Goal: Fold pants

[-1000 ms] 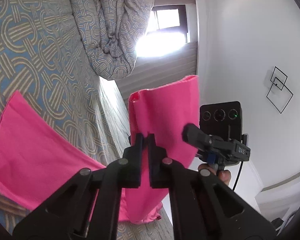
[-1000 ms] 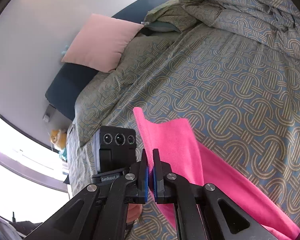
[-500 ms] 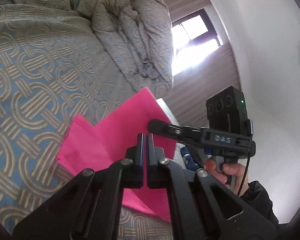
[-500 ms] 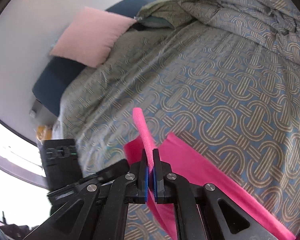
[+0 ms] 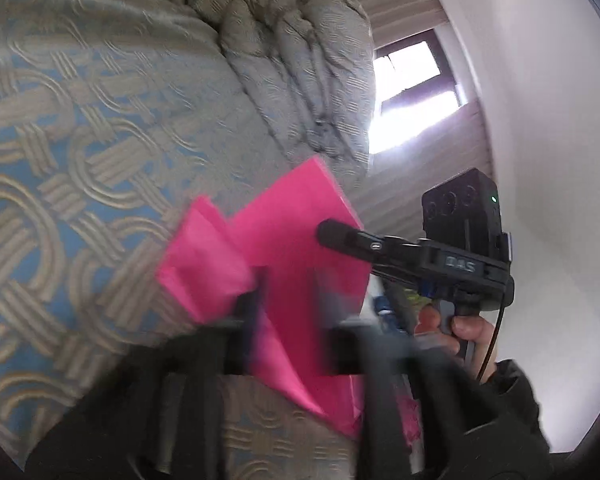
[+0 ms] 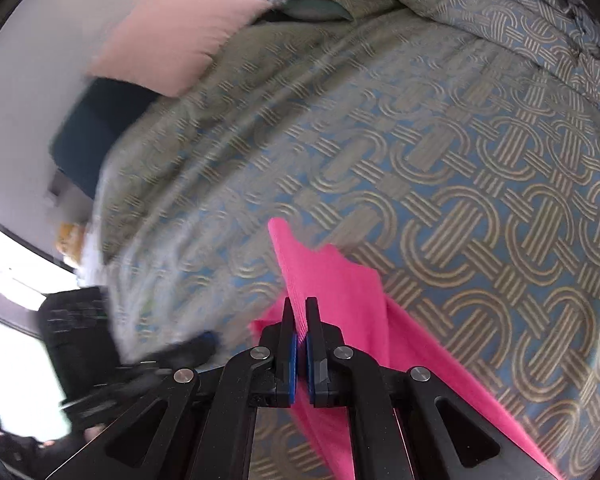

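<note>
The bright pink pants (image 5: 284, 256) lie low over the patterned bedspread, folded over themselves. My left gripper (image 5: 288, 300) is blurred by motion, its jaws spread apart with the pink fabric loose between them. My right gripper (image 6: 299, 312) is shut on an edge of the pink pants (image 6: 340, 300), which stands up as a narrow fold ahead of the fingertips. The right gripper also shows in the left wrist view (image 5: 328, 234), reaching across the pink fabric from the right.
The blue and beige patterned bedspread (image 6: 460, 184) covers the bed. A bunched duvet (image 5: 300, 80) lies at the far side. A pink pillow (image 6: 180, 28) leans on a dark headboard. A bright window (image 5: 412, 92) and white wall stand beyond the bed edge.
Both grippers carried the raised pink fabric down onto the bed. My left gripper's jaws, shut on the fabric before, now stand apart.
</note>
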Demonstrator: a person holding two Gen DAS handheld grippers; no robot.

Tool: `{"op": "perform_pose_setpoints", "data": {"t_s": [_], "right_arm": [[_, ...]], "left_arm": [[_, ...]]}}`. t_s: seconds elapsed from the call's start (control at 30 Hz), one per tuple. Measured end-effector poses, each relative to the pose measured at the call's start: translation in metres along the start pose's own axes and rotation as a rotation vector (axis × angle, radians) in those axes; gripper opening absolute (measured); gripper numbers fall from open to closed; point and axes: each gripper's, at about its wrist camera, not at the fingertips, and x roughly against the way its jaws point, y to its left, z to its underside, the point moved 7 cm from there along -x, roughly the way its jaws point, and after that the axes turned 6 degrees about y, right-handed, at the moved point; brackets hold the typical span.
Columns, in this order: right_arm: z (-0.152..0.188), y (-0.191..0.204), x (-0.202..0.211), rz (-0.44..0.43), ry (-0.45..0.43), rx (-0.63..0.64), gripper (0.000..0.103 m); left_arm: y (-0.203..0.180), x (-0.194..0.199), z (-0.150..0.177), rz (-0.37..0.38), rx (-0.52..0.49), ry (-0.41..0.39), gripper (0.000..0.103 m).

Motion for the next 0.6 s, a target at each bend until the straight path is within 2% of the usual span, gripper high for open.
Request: {"op": "perform_pose_setpoints", "data": {"t_s": [0.03, 0.07, 0.23, 0.43, 0.53, 0.57, 0.6], "right_arm": [[0.001, 0.005, 0.007, -0.020, -0.009, 0.003, 0.002], [0.001, 0.009, 0.014, -0.033, -0.016, 0.005, 0.002], [0.005, 0.026, 0.046, -0.118, -0.042, -0.011, 0.002], [0.009, 0.037, 0.078, -0.227, -0.084, -0.038, 0.002], [0.009, 0.038, 0.088, -0.258, -0.092, -0.047, 0.002], [0.009, 0.037, 0.088, -0.257, -0.089, -0.050, 0.002], [0.009, 0.034, 0.089, -0.248, -0.093, -0.053, 0.002]], "left_arm": [[-0.003, 0.001, -0.002, 0.025, 0.001, -0.017, 0.083], [-0.008, 0.004, -0.005, 0.071, -0.001, -0.048, 0.089], [-0.017, 0.008, -0.010, 0.239, 0.059, -0.088, 0.091], [-0.011, -0.027, -0.001, 0.421, 0.206, -0.015, 0.091], [-0.013, -0.038, -0.003, 0.520, 0.273, -0.023, 0.090], [-0.014, -0.042, -0.003, 0.540, 0.289, -0.026, 0.075], [-0.016, -0.044, -0.003, 0.548, 0.287, -0.022, 0.044]]}}
